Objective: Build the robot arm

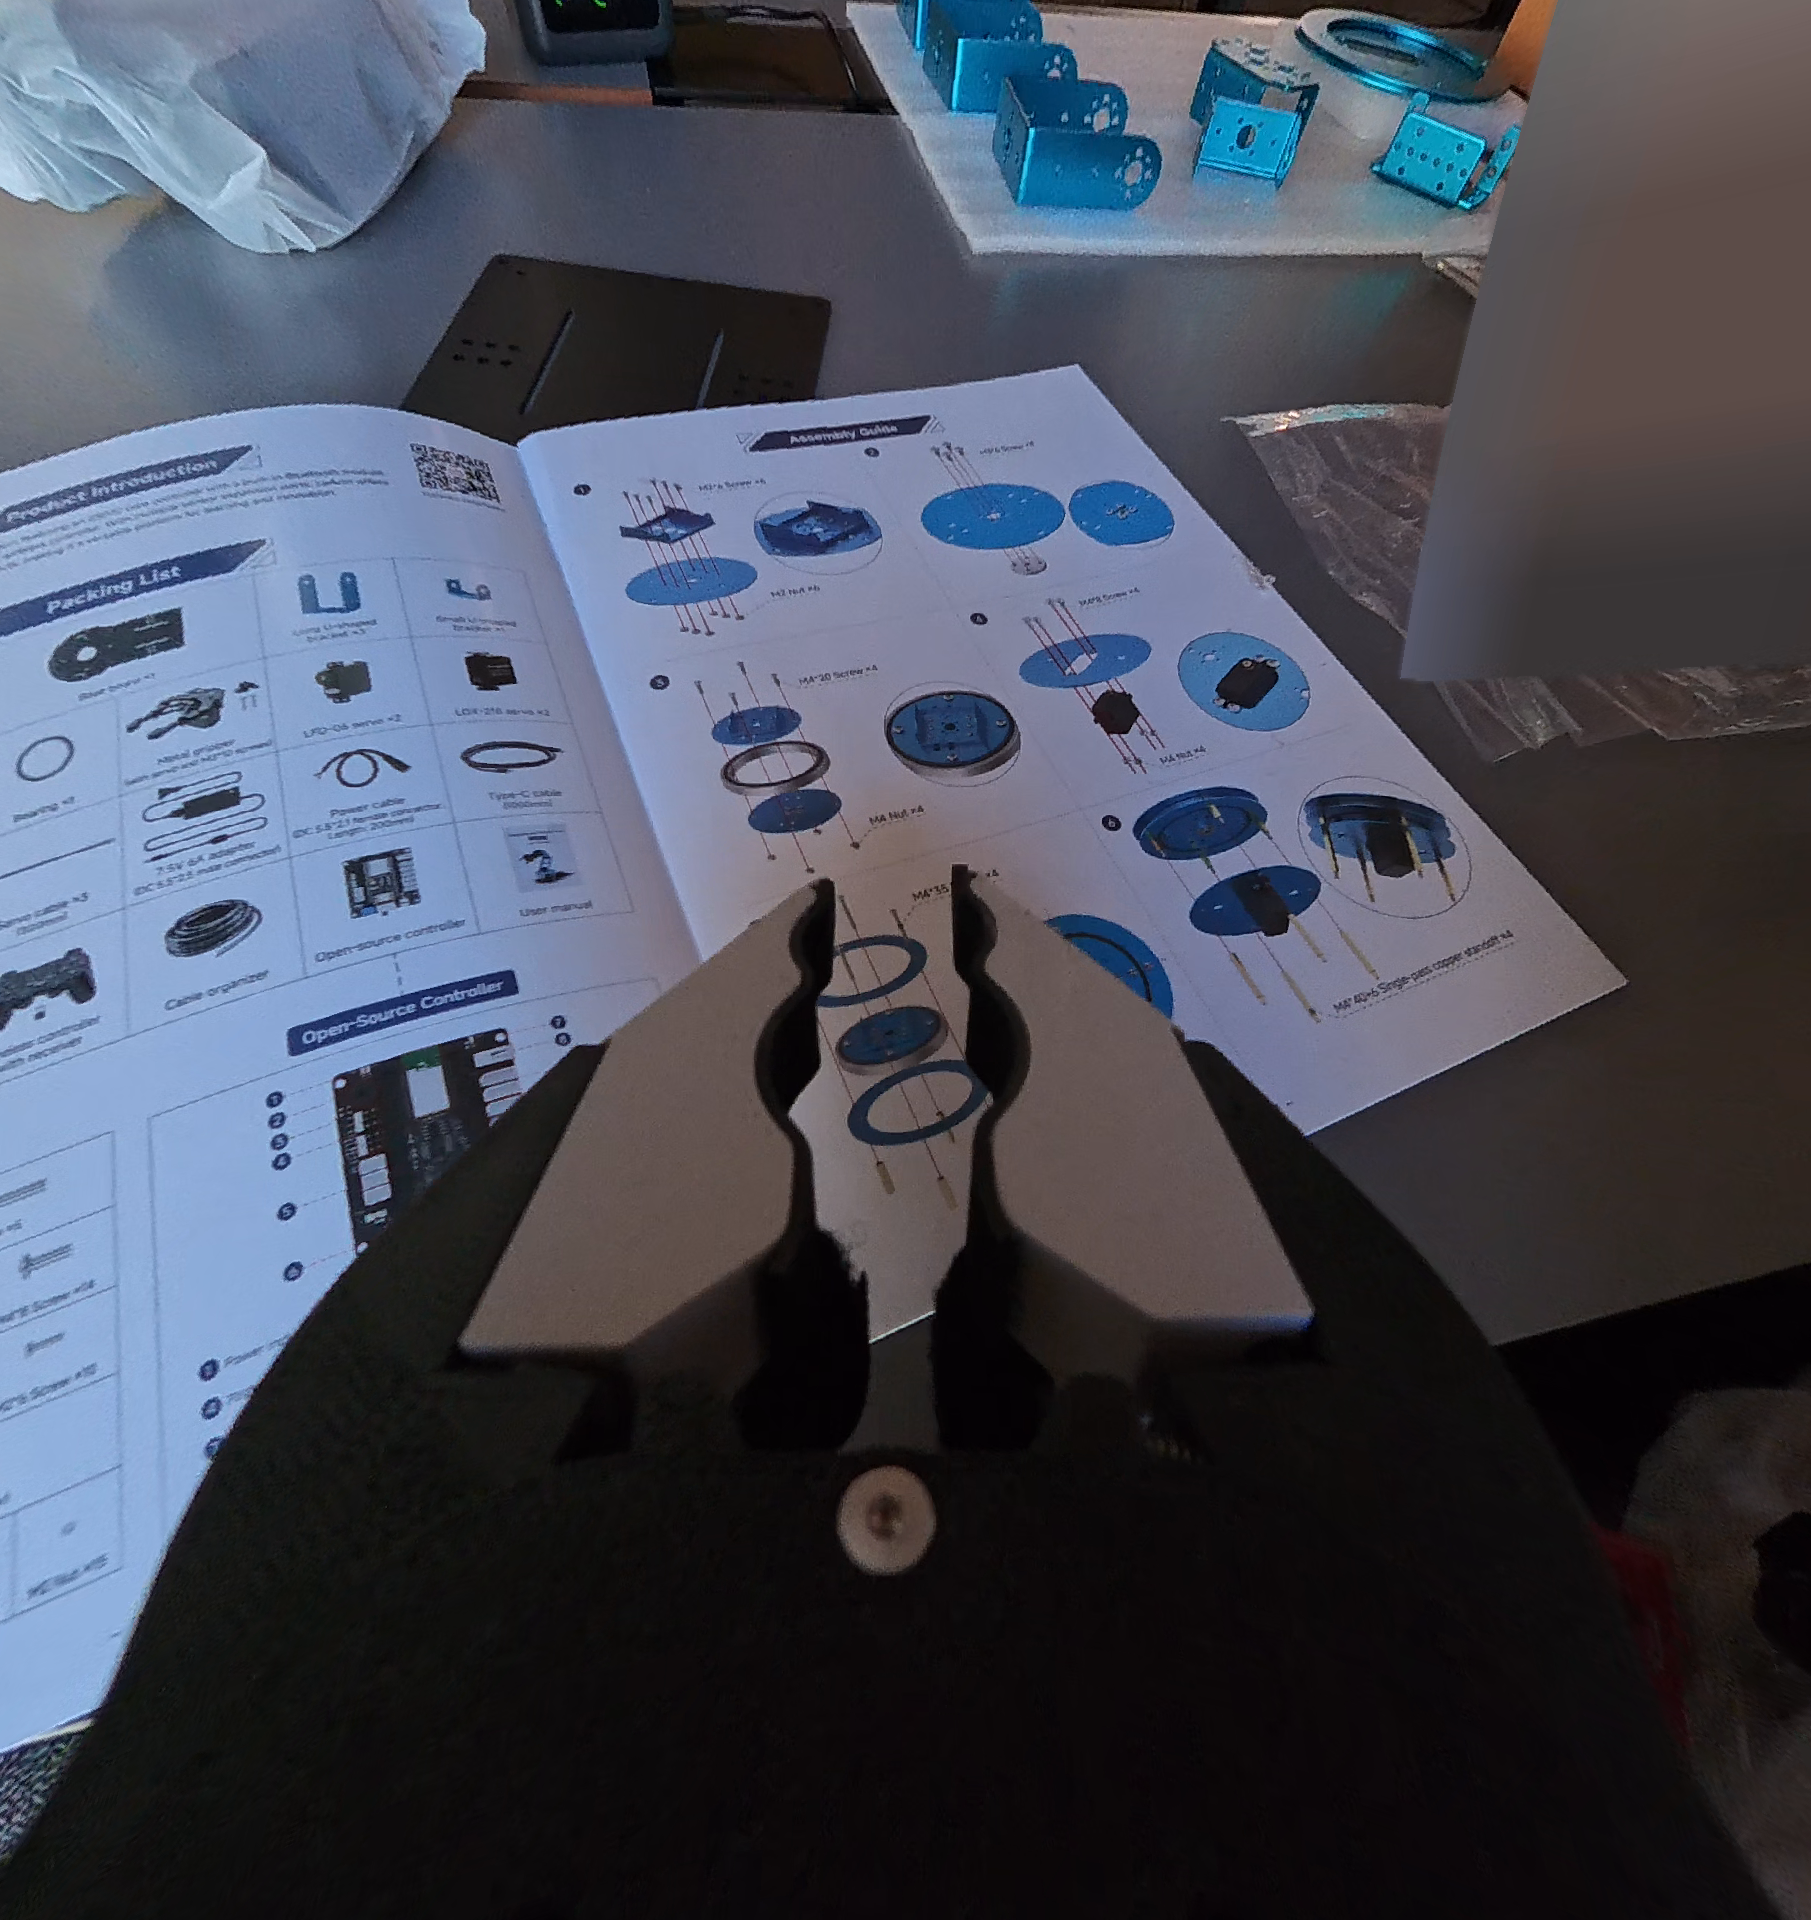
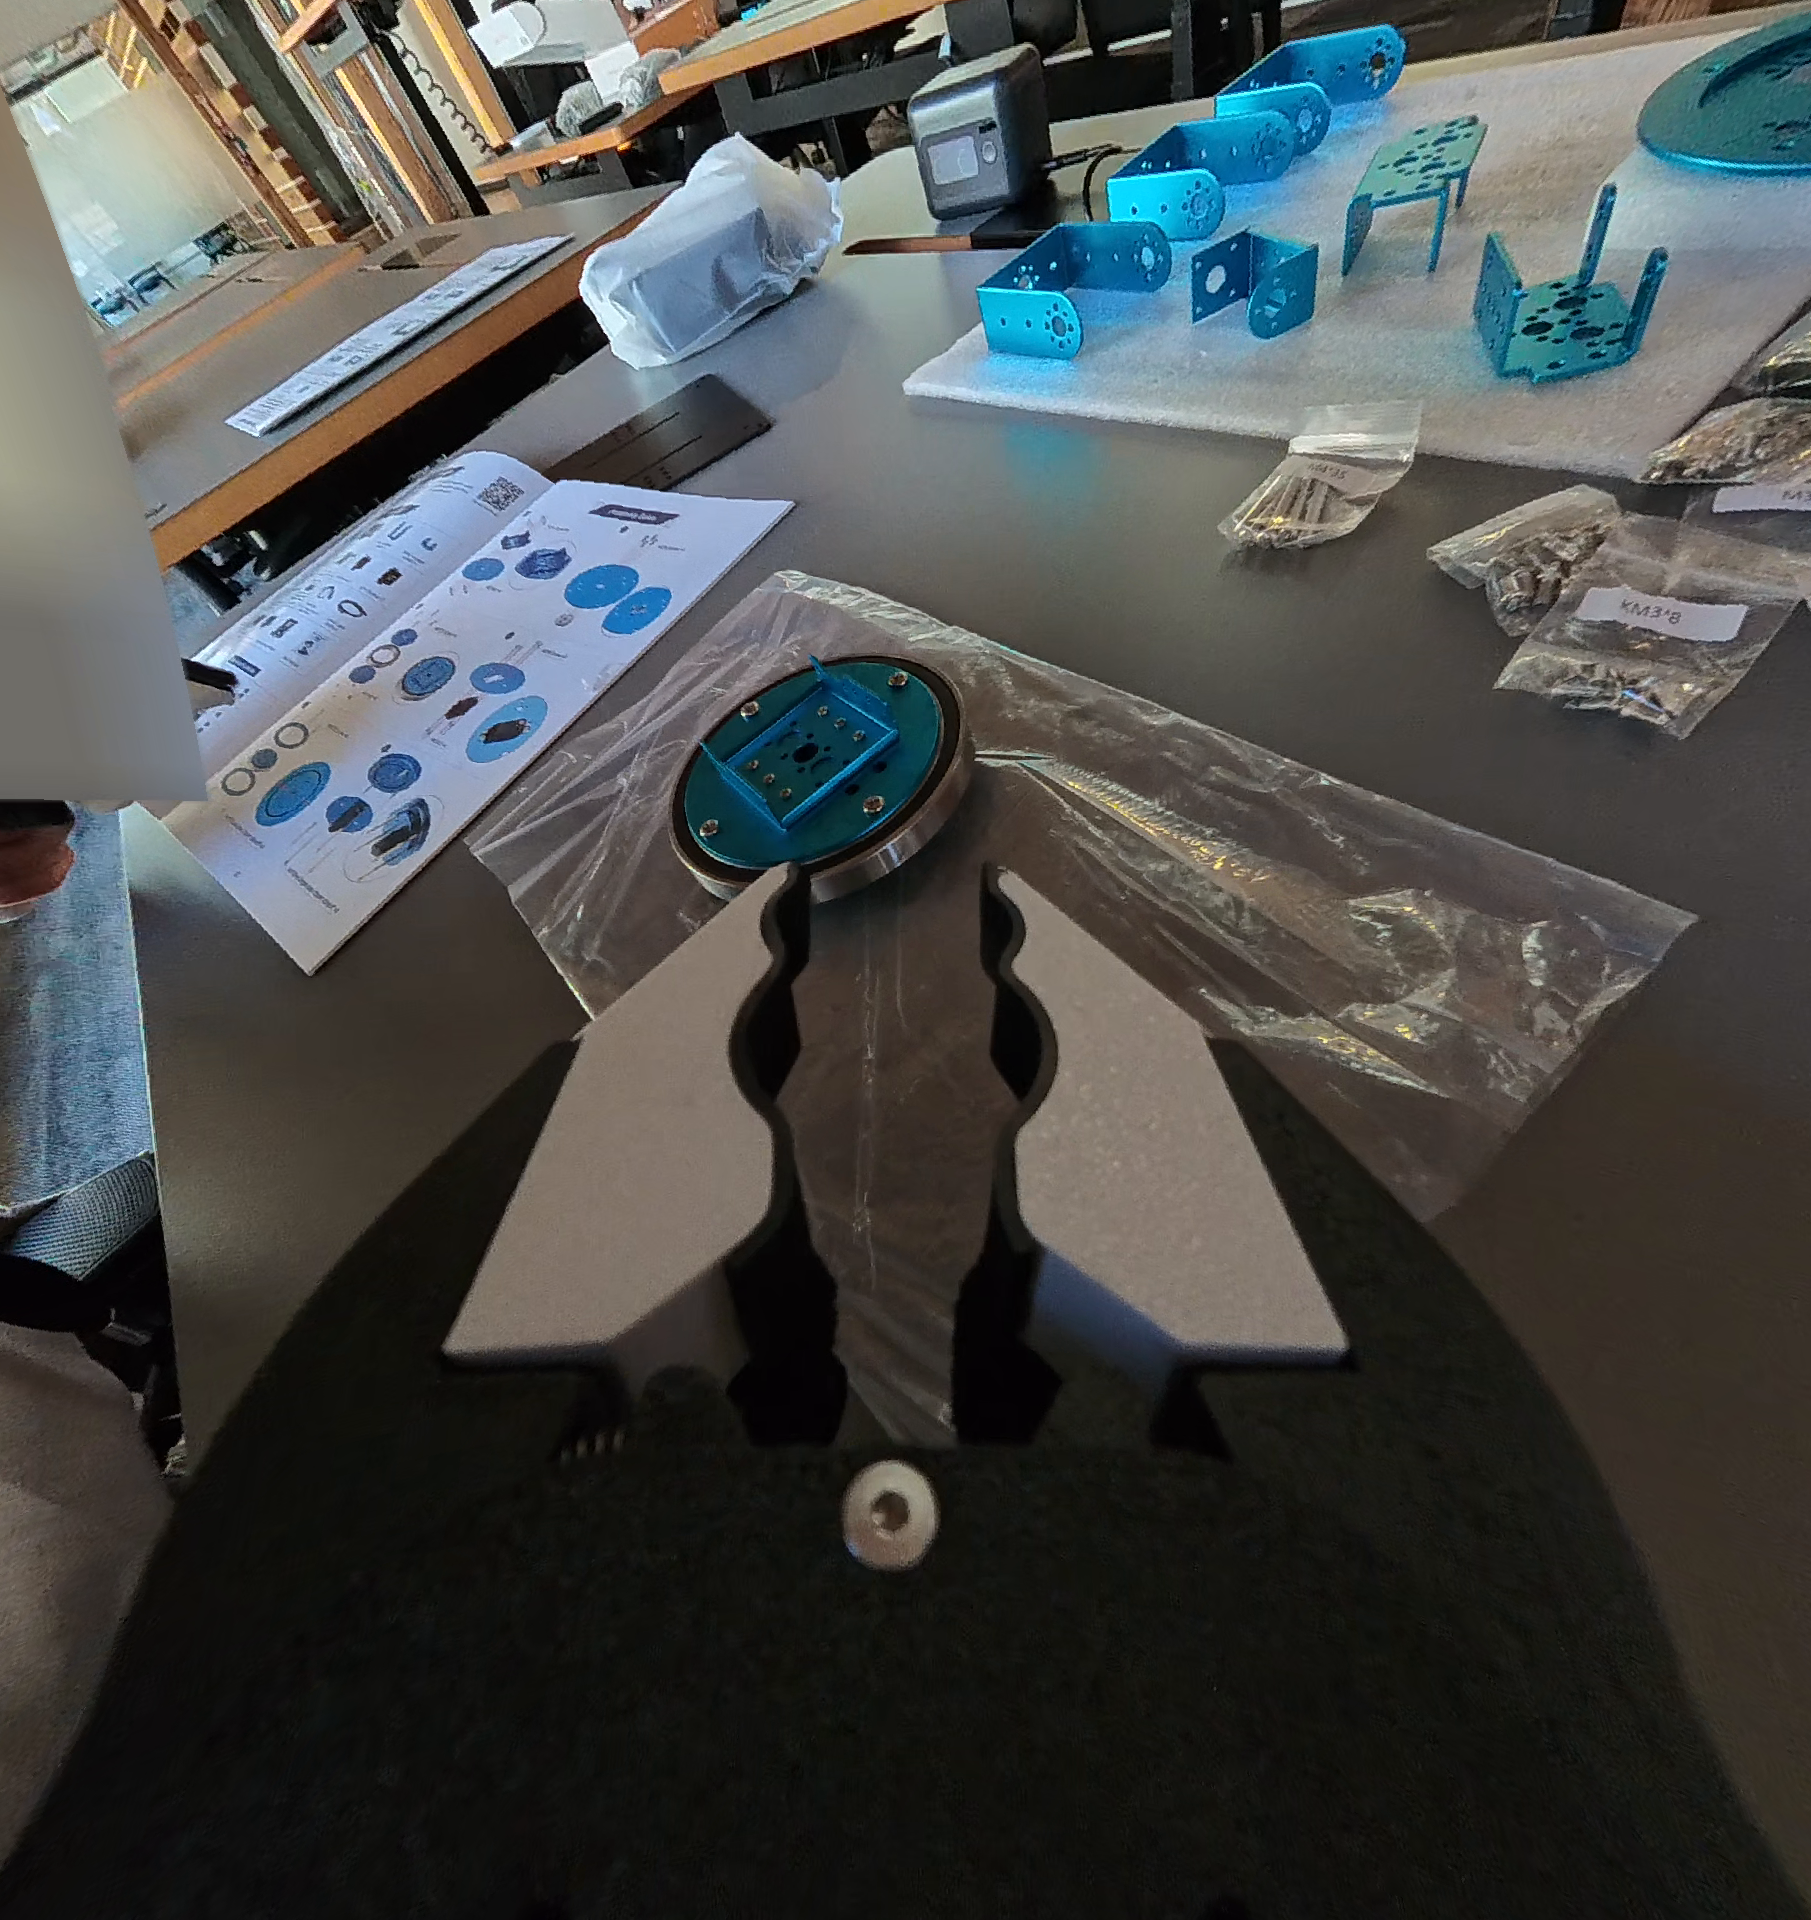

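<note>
We hold our left gripper (image 1: 896,883) parted and empty over the open booklet (image 1: 672,727), our right gripper (image 2: 893,878) likewise parted, the round blue-topped assembly (image 2: 818,774) just past its fingertips on a clear bag (image 2: 1244,935).

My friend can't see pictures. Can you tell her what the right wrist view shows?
The right gripper hangs open, holding nothing, just short of a round blue and silver metal disc lying on a clear plastic bag on a dark table. An open booklet lies to the left; blue metal brackets and small bags of screws sit farther back.
</note>
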The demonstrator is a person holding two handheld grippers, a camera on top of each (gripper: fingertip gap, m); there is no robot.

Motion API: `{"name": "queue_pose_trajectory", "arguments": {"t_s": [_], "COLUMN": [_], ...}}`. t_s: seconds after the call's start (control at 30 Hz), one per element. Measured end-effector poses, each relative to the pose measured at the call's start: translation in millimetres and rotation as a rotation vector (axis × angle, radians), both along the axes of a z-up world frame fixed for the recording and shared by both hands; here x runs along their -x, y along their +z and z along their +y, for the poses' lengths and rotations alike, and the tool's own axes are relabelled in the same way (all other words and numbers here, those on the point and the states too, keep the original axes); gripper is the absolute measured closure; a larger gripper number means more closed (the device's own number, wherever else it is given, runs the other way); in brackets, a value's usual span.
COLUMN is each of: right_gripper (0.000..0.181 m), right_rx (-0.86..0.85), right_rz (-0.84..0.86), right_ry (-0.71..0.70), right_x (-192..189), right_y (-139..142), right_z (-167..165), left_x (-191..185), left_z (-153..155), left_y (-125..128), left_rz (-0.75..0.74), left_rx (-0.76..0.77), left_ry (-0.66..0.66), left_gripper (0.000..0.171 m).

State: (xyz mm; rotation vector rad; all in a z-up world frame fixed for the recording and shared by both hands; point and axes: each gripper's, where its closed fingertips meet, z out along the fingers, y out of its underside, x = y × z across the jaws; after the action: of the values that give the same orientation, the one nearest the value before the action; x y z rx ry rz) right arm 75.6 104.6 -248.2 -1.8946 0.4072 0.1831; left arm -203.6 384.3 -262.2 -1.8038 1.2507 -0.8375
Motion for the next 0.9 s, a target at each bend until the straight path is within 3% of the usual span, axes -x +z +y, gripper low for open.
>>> {"name": "queue_pose_trajectory", "arguments": {"t_s": [0.9], "right_gripper": [0.151], "right_rx": [0.007], "right_rz": [0.017], "right_ry": [0.009], "right_x": [0.5], "right_y": [-1.7], "right_z": [0.7], "left_x": [-4.7], "left_z": [-3.4], "left_y": [-3.0], "left_rz": [0.015], "left_rx": [0.0], "left_ry": [-0.02], "left_gripper": [0.15]}}
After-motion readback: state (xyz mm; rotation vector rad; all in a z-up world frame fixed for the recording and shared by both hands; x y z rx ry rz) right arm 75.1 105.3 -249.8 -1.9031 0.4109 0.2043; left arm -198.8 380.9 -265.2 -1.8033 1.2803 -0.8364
